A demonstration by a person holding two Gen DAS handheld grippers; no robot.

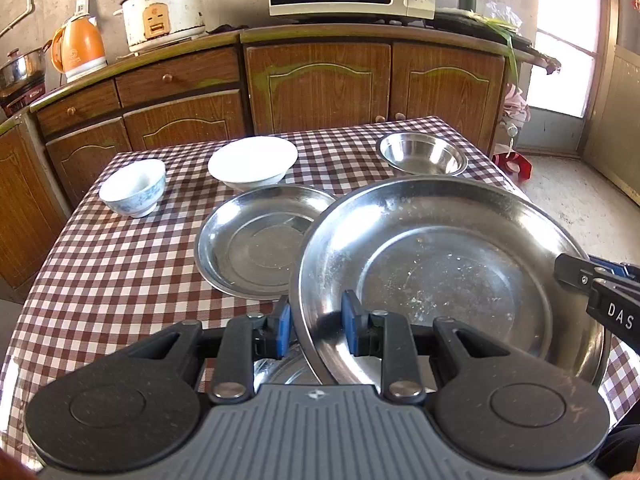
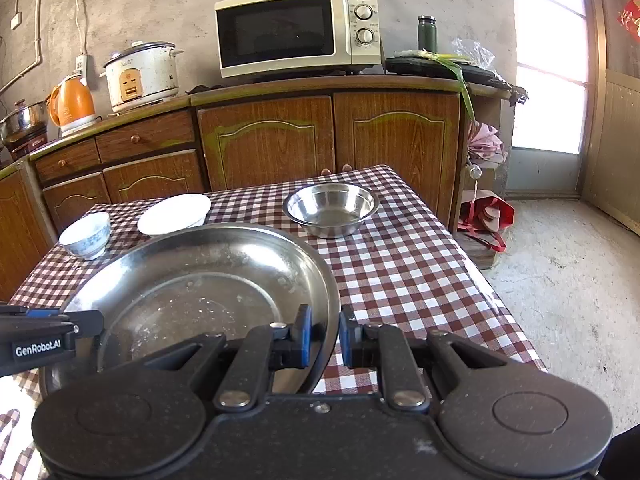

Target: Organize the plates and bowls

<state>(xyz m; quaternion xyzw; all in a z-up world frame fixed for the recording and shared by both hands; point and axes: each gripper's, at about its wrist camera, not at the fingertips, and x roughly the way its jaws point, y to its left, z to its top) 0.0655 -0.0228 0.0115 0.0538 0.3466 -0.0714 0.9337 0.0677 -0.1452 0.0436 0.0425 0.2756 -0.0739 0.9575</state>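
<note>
I'm gripping the large steel plate [image 1: 448, 264] on both sides — my left gripper [image 1: 316, 326] is clamping its near-left rim, my right gripper [image 2: 324, 336] is pinching the right rim. The smaller steel plate [image 1: 256, 240] is lying at about eleven o'clock from my left gripper, flat on the checked tablecloth [image 1: 112, 264] and partly under the held plate's edge — I'm judging that as the stacking target.

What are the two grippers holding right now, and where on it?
Both hold the large steel plate by its rim: left gripper on the left edge, right gripper on the right.
</note>
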